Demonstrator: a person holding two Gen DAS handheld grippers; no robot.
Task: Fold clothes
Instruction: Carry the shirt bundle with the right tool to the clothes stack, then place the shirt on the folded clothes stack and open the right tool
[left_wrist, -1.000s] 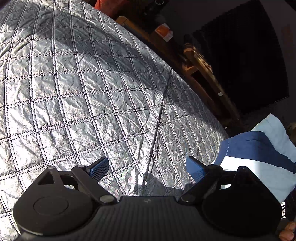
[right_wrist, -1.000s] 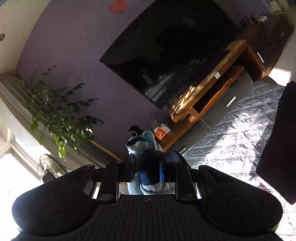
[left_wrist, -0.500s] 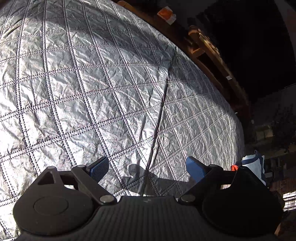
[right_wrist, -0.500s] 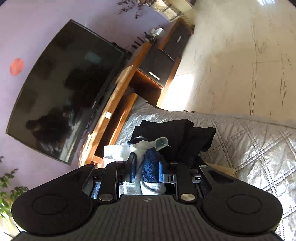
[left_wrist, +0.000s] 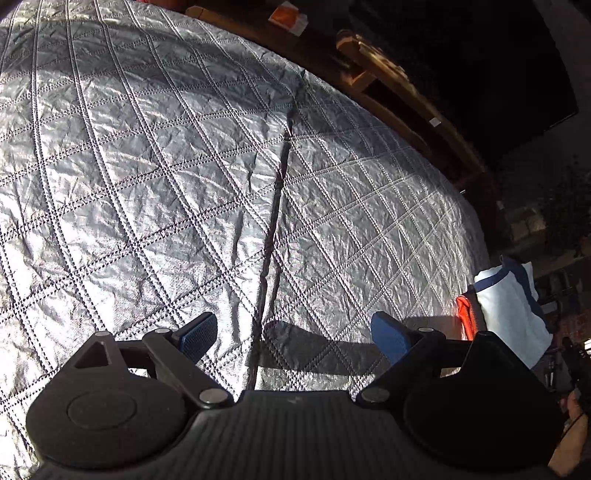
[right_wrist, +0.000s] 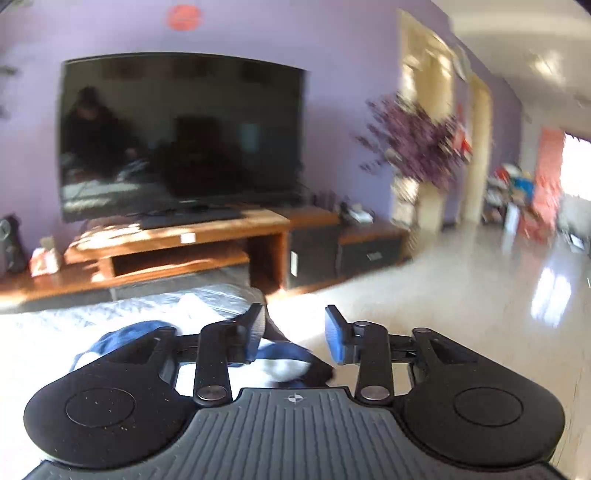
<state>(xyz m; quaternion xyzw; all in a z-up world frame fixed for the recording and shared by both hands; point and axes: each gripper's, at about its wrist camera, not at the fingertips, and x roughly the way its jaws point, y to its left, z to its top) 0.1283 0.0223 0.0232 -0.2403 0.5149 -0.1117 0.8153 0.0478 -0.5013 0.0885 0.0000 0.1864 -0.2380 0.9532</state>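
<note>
A: What is shown in the left wrist view?

B: The left gripper (left_wrist: 291, 334) is held over a quilted silver cover (left_wrist: 166, 177) with its jaws spread wide and nothing between them. At the right edge, a blue and white garment (left_wrist: 511, 314) is seen hanging or held up beside something orange (left_wrist: 466, 319); what carries it cannot be told.

A: And the right wrist view?

B: The right gripper (right_wrist: 295, 336) is seen with its jaws parted and nothing pinched. Just below and behind them, the blue and white garment (right_wrist: 284, 360) is bunched on the cover's edge (right_wrist: 110, 306), with something dark (right_wrist: 317, 373) beside it. A television (right_wrist: 181, 136) on a wooden stand (right_wrist: 177, 236) is seen beyond, though the picture is blurred.

A: How far along is the folding judged to be?

B: No flat, squared fold is visible; the garment looks crumpled. Whether it is a piece waiting to be laid out or one just set aside cannot be settled.
</note>
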